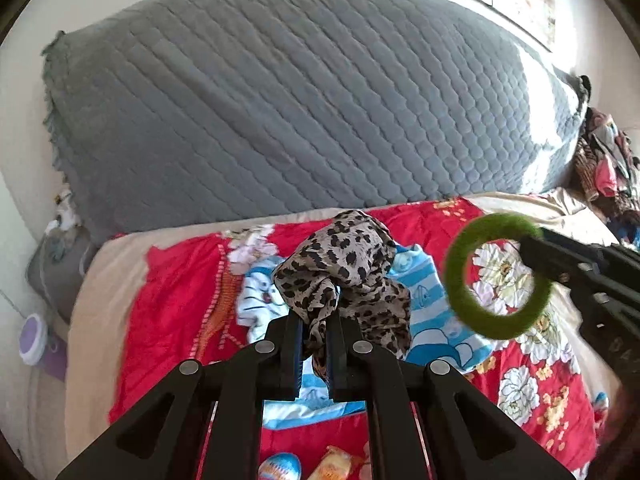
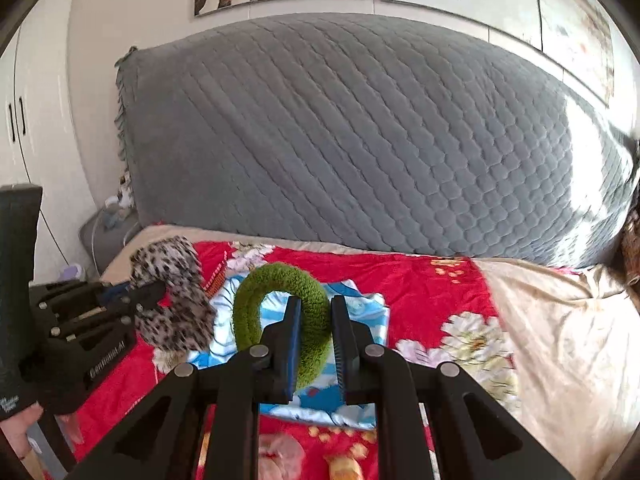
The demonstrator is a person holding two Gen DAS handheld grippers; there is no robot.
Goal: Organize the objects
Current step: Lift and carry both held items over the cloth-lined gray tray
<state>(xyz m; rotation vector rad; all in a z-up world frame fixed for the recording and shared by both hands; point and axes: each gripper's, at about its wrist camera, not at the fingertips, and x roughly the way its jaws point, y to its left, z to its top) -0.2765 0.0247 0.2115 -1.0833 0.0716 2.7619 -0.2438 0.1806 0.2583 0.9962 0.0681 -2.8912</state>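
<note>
**Both my grippers are carrying something above the bed**

In my left wrist view, my left gripper [image 1: 314, 332] is holding a leopard-print scarf [image 1: 348, 272]. My two jaws are closed on a bunched part of the cloth, and the rest of it is billowing up and hanging to the right of my fingers. Under the scarf a red flowered blanket [image 1: 172, 280] is lying on the bed, and on this blanket a blue and white cartoon cloth [image 1: 432, 312] is spreading out. Behind the bed a big grey quilted cover [image 1: 300, 100] is standing against the wall. At the right side my right gripper [image 1: 532, 256] is coming into the picture, and it is gripping a green fuzzy ring [image 1: 456, 288] at its right edge; the ring is hanging in the air above the blanket, well apart from the scarf. A pile of mixed clothes [image 1: 604, 160] is lying at the far right edge.

In my right wrist view, my right gripper [image 2: 316, 340] is clamping the green fuzzy ring [image 2: 256, 304], with the jaws pressing on its right part, while the loop is arching up to the left. The ring is above the blue and white cartoon cloth [image 2: 360, 320]. At the left, my left gripper [image 2: 148, 292] is showing with the leopard-print scarf [image 2: 172, 296], which looks blurred. A hand [image 2: 20, 420] in a dark glove is holding that gripper at the lower left corner.
</note>
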